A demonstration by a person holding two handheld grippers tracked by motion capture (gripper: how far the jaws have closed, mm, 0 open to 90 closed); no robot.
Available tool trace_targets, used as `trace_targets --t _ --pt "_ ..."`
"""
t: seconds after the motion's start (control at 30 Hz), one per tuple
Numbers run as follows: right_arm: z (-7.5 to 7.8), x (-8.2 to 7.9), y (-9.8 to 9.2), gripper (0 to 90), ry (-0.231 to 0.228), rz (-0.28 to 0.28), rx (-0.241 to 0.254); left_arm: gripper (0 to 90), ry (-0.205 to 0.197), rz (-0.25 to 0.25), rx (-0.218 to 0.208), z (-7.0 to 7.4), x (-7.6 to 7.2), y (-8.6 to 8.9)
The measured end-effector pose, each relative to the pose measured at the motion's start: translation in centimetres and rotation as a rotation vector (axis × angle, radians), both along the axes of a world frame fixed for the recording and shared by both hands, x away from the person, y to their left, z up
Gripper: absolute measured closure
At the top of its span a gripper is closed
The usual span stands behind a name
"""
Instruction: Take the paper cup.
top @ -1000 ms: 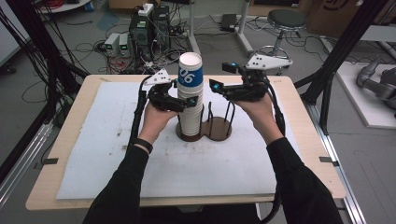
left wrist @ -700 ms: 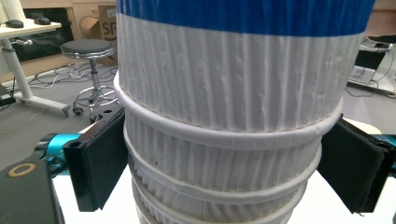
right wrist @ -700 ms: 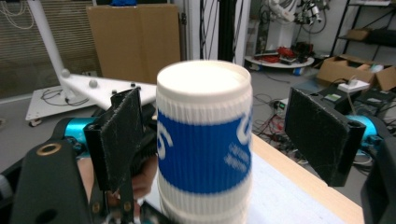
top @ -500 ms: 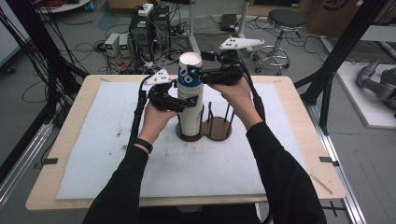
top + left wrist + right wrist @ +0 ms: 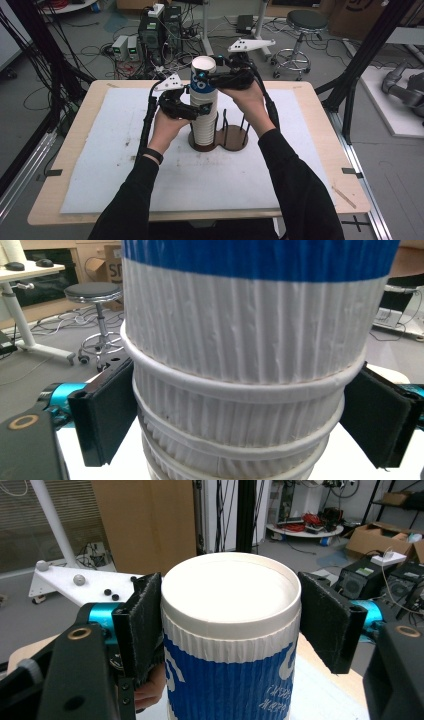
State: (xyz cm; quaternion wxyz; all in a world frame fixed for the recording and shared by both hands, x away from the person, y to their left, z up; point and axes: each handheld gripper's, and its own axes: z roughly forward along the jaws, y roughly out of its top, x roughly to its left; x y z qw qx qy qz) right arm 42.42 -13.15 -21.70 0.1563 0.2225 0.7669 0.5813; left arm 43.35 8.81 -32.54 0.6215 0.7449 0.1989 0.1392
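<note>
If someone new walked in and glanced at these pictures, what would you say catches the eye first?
Most striking is the tall stack of ribbed white paper cups standing in a dark holder at the middle of the table. The right tongs have just been closing and now clamp the blue-printed top cup at its rim. The left tongs straddle the stack lower down.

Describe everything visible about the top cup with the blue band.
The top cup is ribbed white paper with a rolled rim, a blue printed band and an empty white inside. It stands upright, nested atop the cup stack. The right gripper, whose jaws have just been closing, clamps it just below the rim.
</note>
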Motion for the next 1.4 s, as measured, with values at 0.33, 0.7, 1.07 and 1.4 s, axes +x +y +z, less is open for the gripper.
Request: trace_targets --t 0.33,0.7,1.07,1.4 --pt "1.4 -0.9 -0.6 30.5 -0.071 0.001 0.084 11.0 -0.006 -0.001 0.002 0.0 0.0 0.0" --pt "4.4 -2.1 -1.1 30.5 -0.150 0.012 0.158 11.0 -0.004 -0.002 0.002 0.0 0.0 -0.1" --pt "6.8 -4.1 -2.5 30.5 -0.218 0.032 0.212 11.1 0.003 0.000 -0.001 0.1 0.1 -0.1" --pt "6.2 -6.3 -5.6 30.6 -0.218 0.052 0.194 11.1 0.005 0.004 0.001 0.1 0.2 -0.1"
